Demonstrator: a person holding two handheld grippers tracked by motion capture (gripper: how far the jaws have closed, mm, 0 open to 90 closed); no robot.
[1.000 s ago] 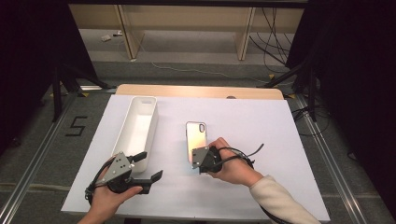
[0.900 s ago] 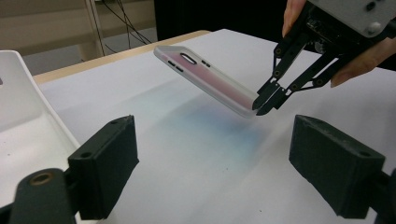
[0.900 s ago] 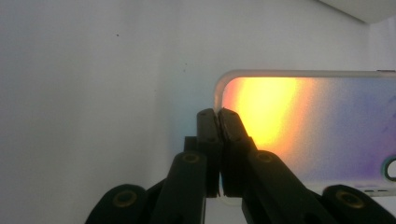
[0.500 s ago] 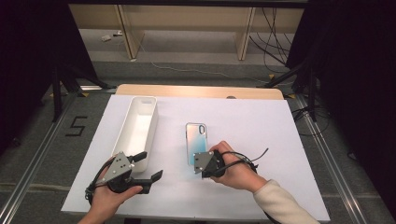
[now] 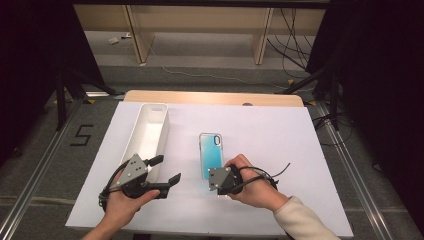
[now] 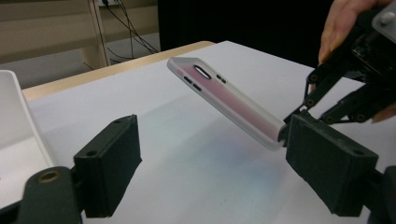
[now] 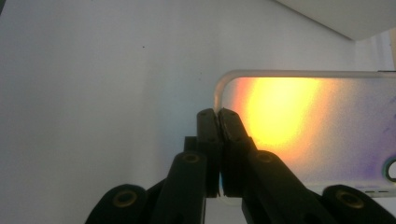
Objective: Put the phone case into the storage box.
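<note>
While right tool point(image 5: 216, 176) grips one phone case point(image 5: 210, 154): one tray point(image 5: 148, 131), two tools.

A fixed high camera looks forward and down on the white table point(image 5: 280, 130); both gripper cameras, low and close, share the phone case point(image 6: 229, 100).

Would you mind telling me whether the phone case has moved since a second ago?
Yes. The phone case has slid toward the person, nearer the table's front edge, relative to the white tray, gripped by the right hand-held gripper.
</note>
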